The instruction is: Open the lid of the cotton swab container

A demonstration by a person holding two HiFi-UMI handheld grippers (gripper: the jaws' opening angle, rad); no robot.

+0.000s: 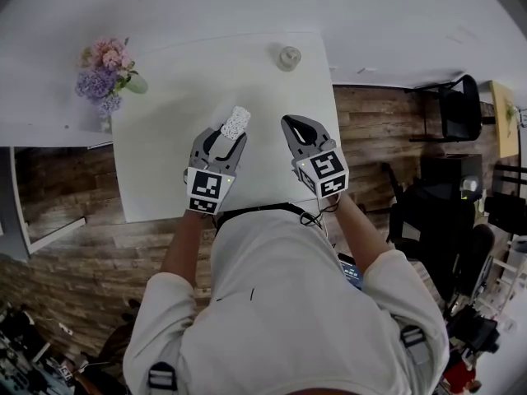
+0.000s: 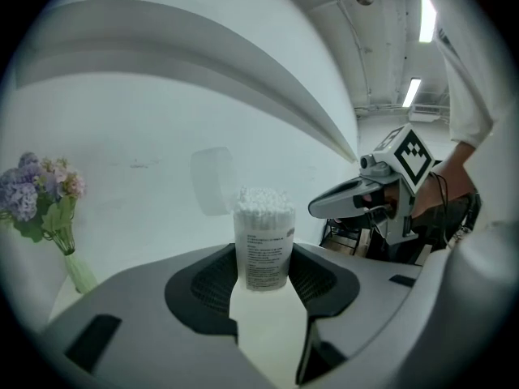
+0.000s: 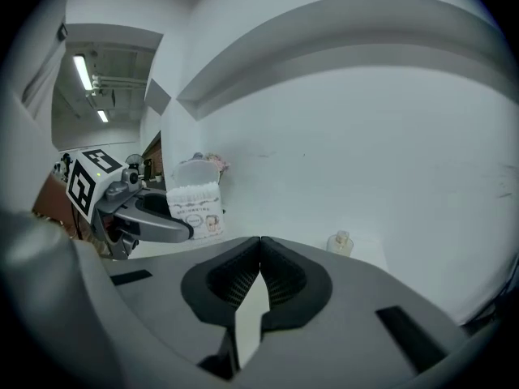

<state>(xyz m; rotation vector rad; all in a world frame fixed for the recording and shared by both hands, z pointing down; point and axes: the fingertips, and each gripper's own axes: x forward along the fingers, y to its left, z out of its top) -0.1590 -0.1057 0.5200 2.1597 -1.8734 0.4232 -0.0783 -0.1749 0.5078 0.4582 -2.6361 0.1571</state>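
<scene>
At the white table (image 1: pixel 156 171) a person works two hand-held grippers. The left hand-held gripper (image 2: pixel 263 272) pinches the single cotton swab container (image 2: pixel 263 245) between its pads, over the middle of the table, with the white swab tips bare at the top. Its lid (image 2: pixel 212 181) stands tipped back behind them, pale and see-through, so its outline is hard to trace. The right hand-held gripper (image 3: pixel 260 250) is pressed together on nothing, near the left one.

One small bottle (image 1: pixel 288 57) stands near the far edge, too small to tell more. One bunch of flowers (image 1: pixel 105 71) sits by the far left corner. The jaws hide the container's base, so I cannot tell whether it touches the table.
</scene>
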